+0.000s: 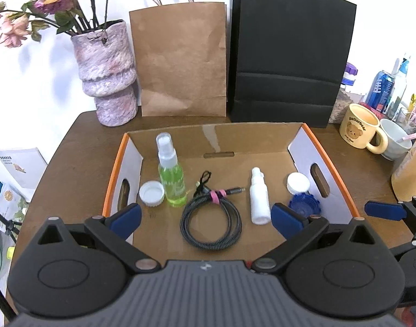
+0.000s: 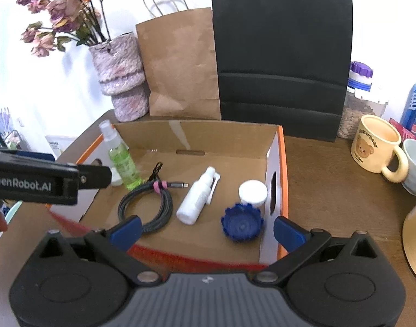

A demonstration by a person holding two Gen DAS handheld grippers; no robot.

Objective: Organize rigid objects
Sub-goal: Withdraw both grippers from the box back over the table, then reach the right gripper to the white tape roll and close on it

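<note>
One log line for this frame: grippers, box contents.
left gripper: open, empty | right gripper: open, empty | cardboard box: green spray bottle upright; white bottle lying; coiled cable

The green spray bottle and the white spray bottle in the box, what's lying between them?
A coiled cable bound with a pink tie lies between the upright green spray bottle and the white spray bottle lying flat. The left wrist view shows it most plainly.
</note>
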